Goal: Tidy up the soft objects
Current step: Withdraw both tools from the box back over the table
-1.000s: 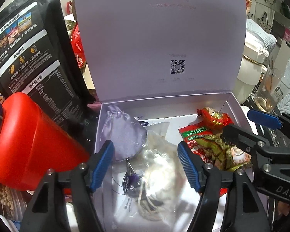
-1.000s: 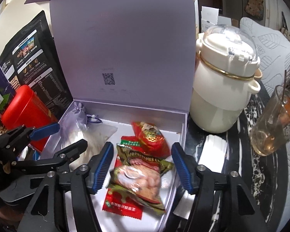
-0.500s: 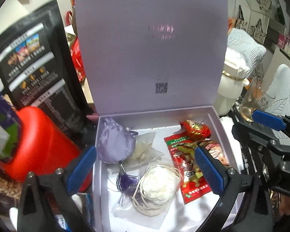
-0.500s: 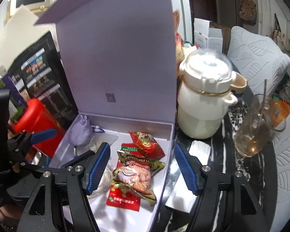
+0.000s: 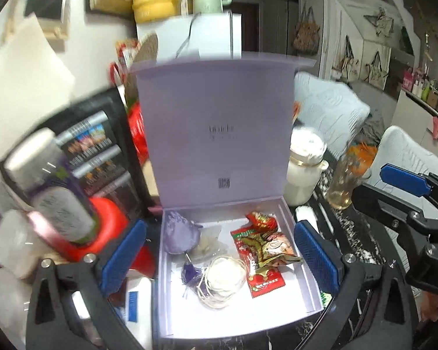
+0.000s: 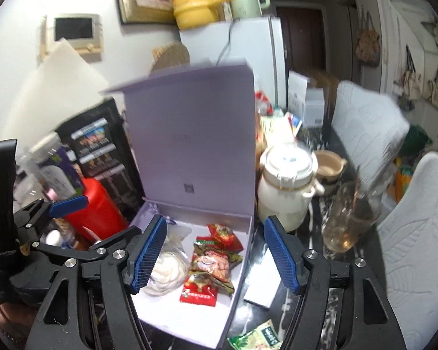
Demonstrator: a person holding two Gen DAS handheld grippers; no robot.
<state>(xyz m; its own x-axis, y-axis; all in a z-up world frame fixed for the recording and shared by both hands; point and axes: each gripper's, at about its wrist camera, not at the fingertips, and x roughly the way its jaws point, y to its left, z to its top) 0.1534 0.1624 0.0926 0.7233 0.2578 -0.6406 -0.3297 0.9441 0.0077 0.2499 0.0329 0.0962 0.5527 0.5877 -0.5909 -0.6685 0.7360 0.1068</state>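
Note:
An open lilac gift box (image 5: 312,300) (image 6: 239,280) with its lid upright holds a purple pouch (image 5: 180,233), a clear bag with a white coiled item (image 5: 223,277) (image 6: 168,271), and red and green snack packets (image 5: 262,250) (image 6: 211,262). My left gripper (image 5: 219,259) is open and empty, held above and in front of the box. My right gripper (image 6: 214,250) is open and empty, also above the box. The right gripper shows at the right of the left wrist view (image 5: 406,204).
A red container (image 6: 97,213), a black food bag (image 5: 96,157) and bottles stand left of the box. A white lidded pot (image 6: 286,186), a glass cup (image 6: 350,218) and a white packet (image 6: 264,277) sit to its right. A green packet (image 6: 257,339) lies in front.
Both grippers have pulled back and up from the box and opened wider. The box contents stay in place.

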